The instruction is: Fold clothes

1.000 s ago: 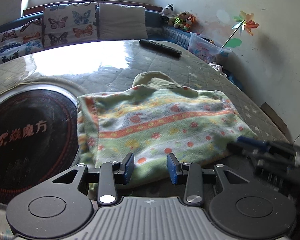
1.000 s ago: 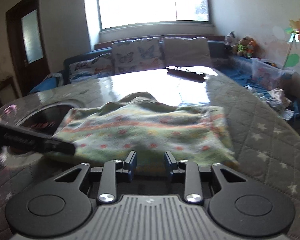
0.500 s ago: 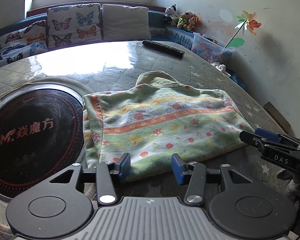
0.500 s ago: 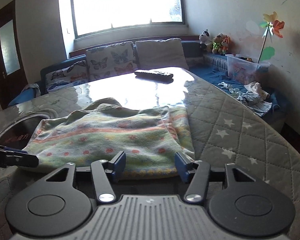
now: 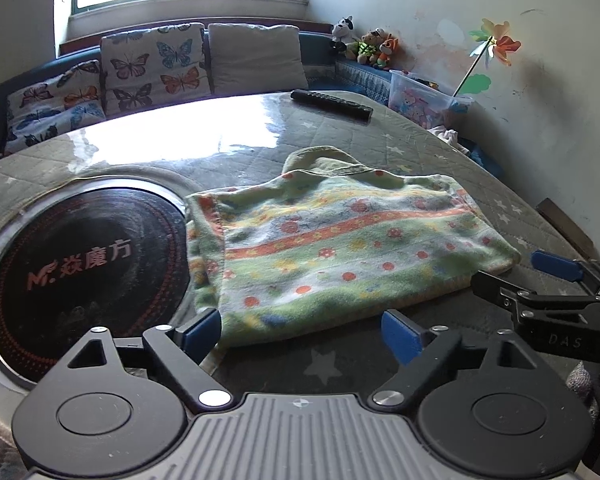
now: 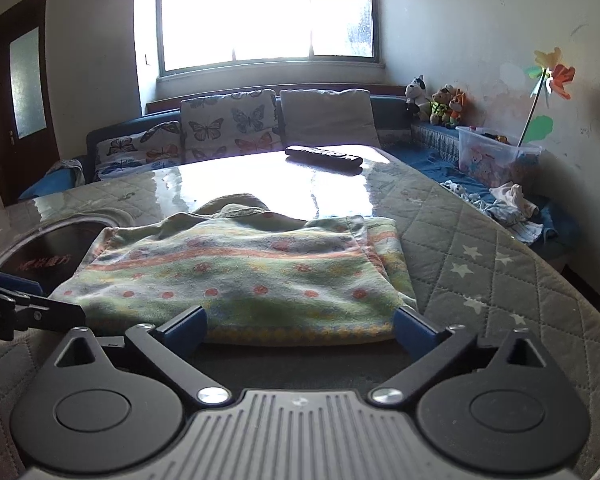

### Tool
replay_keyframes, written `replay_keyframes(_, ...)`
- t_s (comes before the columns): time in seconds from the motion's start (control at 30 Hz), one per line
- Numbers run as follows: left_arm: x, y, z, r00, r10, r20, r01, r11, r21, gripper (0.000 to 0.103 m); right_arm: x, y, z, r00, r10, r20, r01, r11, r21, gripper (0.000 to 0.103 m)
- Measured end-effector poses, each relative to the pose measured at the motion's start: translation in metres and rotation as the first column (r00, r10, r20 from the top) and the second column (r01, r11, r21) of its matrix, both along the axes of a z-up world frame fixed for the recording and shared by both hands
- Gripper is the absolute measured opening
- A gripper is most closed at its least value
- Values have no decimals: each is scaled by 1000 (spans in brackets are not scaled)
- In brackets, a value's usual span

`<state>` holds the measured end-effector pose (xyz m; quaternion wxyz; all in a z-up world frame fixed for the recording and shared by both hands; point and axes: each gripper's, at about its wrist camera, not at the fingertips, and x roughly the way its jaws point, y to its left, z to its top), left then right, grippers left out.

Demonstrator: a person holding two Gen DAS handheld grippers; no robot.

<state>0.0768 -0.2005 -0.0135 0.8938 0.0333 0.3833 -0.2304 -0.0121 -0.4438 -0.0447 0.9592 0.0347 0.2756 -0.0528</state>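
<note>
Green flowered garment lies folded on the quilted table, its near hem just ahead of both sets of fingers. Left gripper and right gripper are opening wide, gripping nothing, probably letting the fold settle.

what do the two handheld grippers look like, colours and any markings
Both look alike: a matte black body with two round disc housings, a ribbed grey centre plate and silver pivot screws. The left gripper and right gripper each carry black linkage arms ending in blue pads. Seen side-on from the left wrist view, the right gripper bears faint "DAS" lettering. No cables or sleeves show.
</note>
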Motion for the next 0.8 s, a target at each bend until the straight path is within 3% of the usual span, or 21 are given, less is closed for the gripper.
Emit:
replay_keyframes(0.2,-9,8,0,1000,10,26,-10,1000,9,103,-7,6,2,1000,-2,7,2,1000,0,103)
replay_keyframes(0.8,-30,33,-3,997,68,41,-68,998,-9,103,-21,33,-2,1000,-11,-22,10,999,-52,103)
